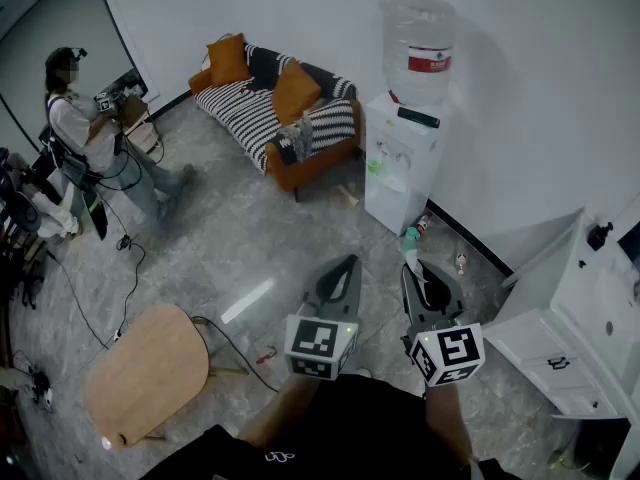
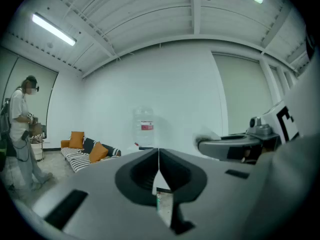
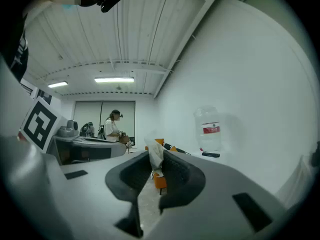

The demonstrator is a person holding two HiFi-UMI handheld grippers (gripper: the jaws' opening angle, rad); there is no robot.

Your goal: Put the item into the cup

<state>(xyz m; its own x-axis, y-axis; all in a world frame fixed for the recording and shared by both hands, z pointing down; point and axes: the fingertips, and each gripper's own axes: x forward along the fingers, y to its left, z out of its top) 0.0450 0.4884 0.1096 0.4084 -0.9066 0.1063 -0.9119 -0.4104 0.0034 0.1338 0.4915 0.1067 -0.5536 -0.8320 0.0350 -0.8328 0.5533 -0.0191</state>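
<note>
My right gripper is held level in front of me, its jaws shut on a small crumpled white item. The item sticks up between the pads and shows in the head view as a pale scrap at the jaw tips. My left gripper hangs beside it on the left, jaws closed together with nothing between them. Each gripper shows at the edge of the other's view. I see no cup in any view.
A water dispenser with a big bottle stands against the white wall ahead. Left of it is a striped sofa with orange cushions. A round wooden table is at lower left, a white cabinet at right, and a person far left.
</note>
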